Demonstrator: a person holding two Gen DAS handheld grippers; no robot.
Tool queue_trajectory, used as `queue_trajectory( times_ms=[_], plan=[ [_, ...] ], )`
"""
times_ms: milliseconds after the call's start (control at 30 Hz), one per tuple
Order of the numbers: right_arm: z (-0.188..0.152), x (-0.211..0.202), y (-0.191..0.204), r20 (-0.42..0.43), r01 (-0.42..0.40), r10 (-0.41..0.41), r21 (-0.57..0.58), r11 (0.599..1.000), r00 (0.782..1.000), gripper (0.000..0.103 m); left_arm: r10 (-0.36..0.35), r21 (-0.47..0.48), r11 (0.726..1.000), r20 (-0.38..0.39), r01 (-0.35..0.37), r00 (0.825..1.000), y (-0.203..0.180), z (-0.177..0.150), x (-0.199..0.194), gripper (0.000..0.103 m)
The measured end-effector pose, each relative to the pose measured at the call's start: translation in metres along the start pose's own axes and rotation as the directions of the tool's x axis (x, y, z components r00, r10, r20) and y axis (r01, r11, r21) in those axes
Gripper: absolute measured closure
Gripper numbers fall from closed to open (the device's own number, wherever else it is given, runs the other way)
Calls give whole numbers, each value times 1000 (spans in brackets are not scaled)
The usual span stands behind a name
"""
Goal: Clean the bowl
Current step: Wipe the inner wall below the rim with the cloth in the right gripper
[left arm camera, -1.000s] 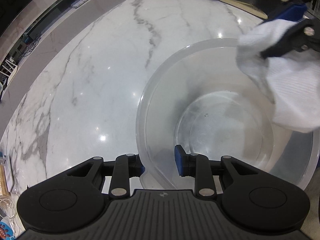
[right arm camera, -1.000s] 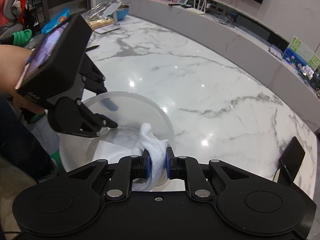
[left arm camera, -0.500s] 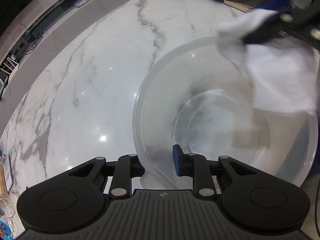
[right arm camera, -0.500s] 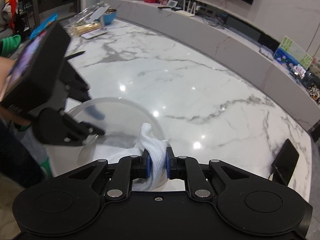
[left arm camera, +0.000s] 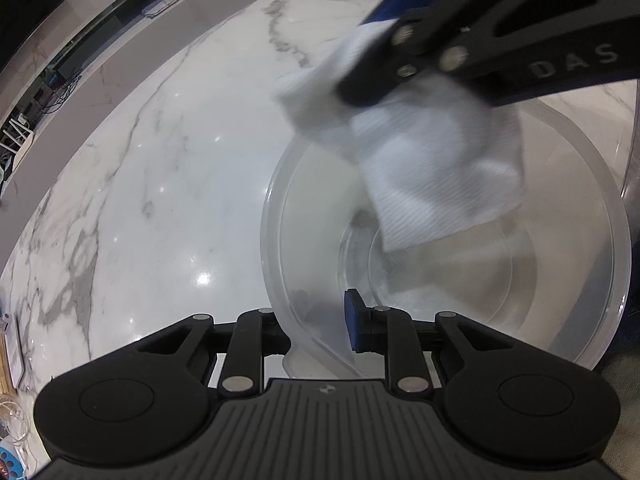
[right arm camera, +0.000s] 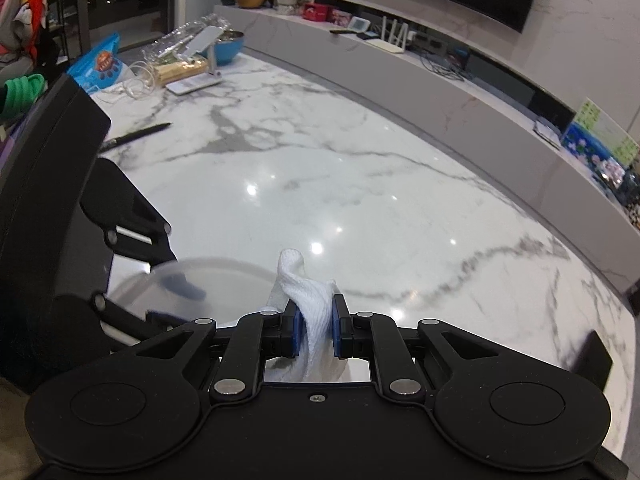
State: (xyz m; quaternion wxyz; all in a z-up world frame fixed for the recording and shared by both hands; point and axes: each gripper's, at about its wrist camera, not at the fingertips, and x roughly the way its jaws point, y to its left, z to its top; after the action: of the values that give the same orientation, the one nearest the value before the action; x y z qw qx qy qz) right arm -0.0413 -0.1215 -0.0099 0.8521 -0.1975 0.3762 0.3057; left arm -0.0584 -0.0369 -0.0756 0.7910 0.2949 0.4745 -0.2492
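Observation:
A clear plastic bowl (left arm camera: 560, 264) sits at the near edge of the marble table. My left gripper (left arm camera: 316, 332) is shut on the bowl's near rim, one finger outside the wall and one inside. My right gripper (right arm camera: 316, 330) is shut on a white cloth (right arm camera: 312, 312). In the left wrist view the cloth (left arm camera: 436, 168) hangs from the right gripper (left arm camera: 360, 60) above the bowl's far rim, its lower corner over the inside. In the right wrist view only part of the bowl (right arm camera: 216, 288) shows, at lower left beside the left gripper's body (right arm camera: 60, 208).
The marble table (right arm camera: 360, 200) stretches ahead. At its far left lie a black pen (right arm camera: 136, 136), a phone stand (right arm camera: 200, 60), a blue bowl (right arm camera: 228, 46) and a blue bag (right arm camera: 100, 64). A dark phone (right arm camera: 592, 356) lies at the right edge. A grey ledge runs behind.
My right gripper has lifted the cloth up out of the bowl and toward the bowl's far rim. The left gripper has kept its hold on the rim.

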Motion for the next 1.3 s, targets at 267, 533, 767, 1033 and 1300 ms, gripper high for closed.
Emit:
queue_trajectory(
  times_ms=[267, 533, 767, 1033, 1300],
  plan=[
    [9, 6, 7, 6, -14, 15, -16, 1000, 1000, 91, 0, -2, 1000, 2, 0, 1000, -5, -1, -4, 82],
    [-1, -2, -2, -15, 19, -19, 5, 1000, 1000, 91, 0, 8, 1000, 2, 0, 1000, -5, -2, -6, 82],
    [-23, -18, -6, -43, 40, -40, 10, 999, 998, 91, -3, 8, 1000, -1, 3, 1000, 2, -3, -6, 82],
    [-43, -36, -1, -52, 30, -29, 0, 1000, 998, 91, 0, 9, 1000, -2, 0, 1000, 2, -3, -3, 82],
    [-49, -47, 9, -68, 14, -16, -22, 1000, 998, 91, 0, 10, 1000, -3, 0, 1000, 1, -3, -5, 82]
  ],
)
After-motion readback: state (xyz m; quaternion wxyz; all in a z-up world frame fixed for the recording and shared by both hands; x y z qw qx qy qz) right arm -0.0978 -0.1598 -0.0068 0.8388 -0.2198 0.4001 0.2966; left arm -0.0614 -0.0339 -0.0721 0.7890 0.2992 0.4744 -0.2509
